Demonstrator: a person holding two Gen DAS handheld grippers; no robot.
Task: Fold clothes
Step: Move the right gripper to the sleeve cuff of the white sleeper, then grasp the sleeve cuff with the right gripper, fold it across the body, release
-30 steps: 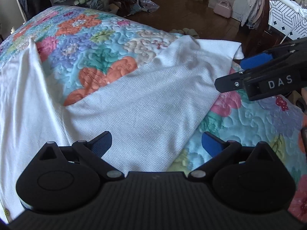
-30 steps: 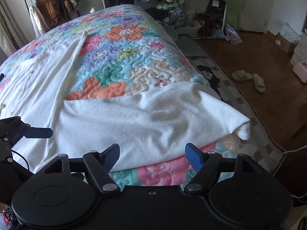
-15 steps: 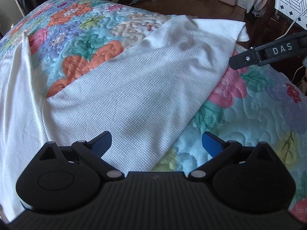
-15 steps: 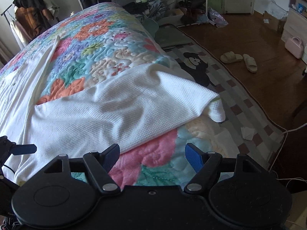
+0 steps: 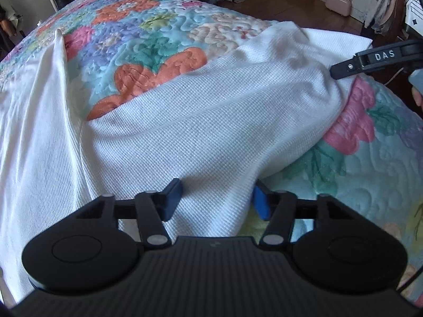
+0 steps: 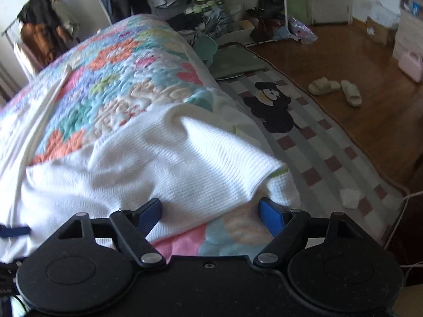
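Note:
A white waffle-knit garment lies spread on a floral quilt, with one sleeve stretched toward the bed's edge. My left gripper is open, its blue pads straddling the sleeve's near hem low over the cloth. My right gripper is open too, with its pads on either side of the sleeve's cuff end near the bed's edge. The right gripper's finger also shows in the left wrist view, touching the sleeve's far end.
The bed's edge drops to a checked rug and wooden floor with slippers. Clothes hang on a rack behind the bed. Boxes and bags stand along the far wall.
Both grippers have moved down and forward onto the sleeve. The left pads now straddle the hem and have narrowed somewhat; the right pads now frame the cuff end.

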